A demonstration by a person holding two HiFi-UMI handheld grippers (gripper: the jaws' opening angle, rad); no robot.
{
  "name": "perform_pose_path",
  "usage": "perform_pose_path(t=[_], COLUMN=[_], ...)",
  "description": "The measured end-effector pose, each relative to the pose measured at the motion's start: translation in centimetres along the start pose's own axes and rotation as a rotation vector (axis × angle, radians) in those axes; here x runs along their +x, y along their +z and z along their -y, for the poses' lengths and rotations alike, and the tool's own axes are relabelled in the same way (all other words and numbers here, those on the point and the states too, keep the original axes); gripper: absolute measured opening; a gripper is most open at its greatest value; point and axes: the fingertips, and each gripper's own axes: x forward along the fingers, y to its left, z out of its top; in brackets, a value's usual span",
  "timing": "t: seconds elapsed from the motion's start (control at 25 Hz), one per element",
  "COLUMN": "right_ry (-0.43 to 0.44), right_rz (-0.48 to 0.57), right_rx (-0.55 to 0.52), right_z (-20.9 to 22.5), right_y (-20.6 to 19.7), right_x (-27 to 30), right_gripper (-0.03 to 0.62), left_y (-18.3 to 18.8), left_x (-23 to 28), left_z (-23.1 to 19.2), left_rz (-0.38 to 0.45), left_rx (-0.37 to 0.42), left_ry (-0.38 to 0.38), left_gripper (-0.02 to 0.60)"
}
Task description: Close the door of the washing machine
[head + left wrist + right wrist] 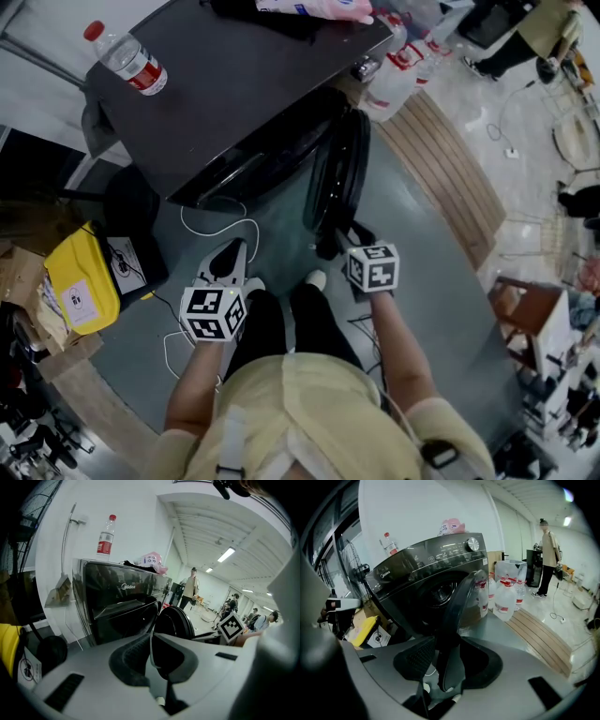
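Head view: the washing machine (234, 94) sat ahead with its door (339, 173) swung wide open, sticking straight out from the front toward the right corner. A water bottle (128, 58) stood at the back left corner of its top. A pink bundle (314, 7) lay near the back right corner. The left gripper (230, 255) hung left of the door, apart from it, and the right gripper (345, 239) was right at the door's outer edge.

Left gripper view: claw clenched, pads together, nothing between them, door ahead.

Right gripper view: claw released, jaws spread wide with the door's rim standing between them. A gap showed beside the left pad, so no real grip.
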Motion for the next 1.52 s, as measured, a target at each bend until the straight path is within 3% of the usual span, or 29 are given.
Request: perform_pose_path(t=[0.4, 0.68, 1.52], right_ry=[0.049, 0.095, 0.191], right_rz=[-0.017, -0.019, -0.028], right_rx=[-0.061, -0.037, -0.124], right_z=[-4.7, -7.3, -11.9], right_y=[1.9, 3.5, 7.2], right_x=[2.5, 4.6, 8.9], right_gripper=[0.147, 0.147, 0.141], left_y=[-0.9, -1.5, -2.8], left_x=[-2.4, -3.6, -5.9], left_z=[-2.9, -4.7, -8.1], left_rz=[0.026, 0.044, 0.081], left_rx=[-0.06, -0.103, -0.218], left_ry=[0.074, 0.125, 0.249], left_gripper=[0.02, 0.02, 0.02])
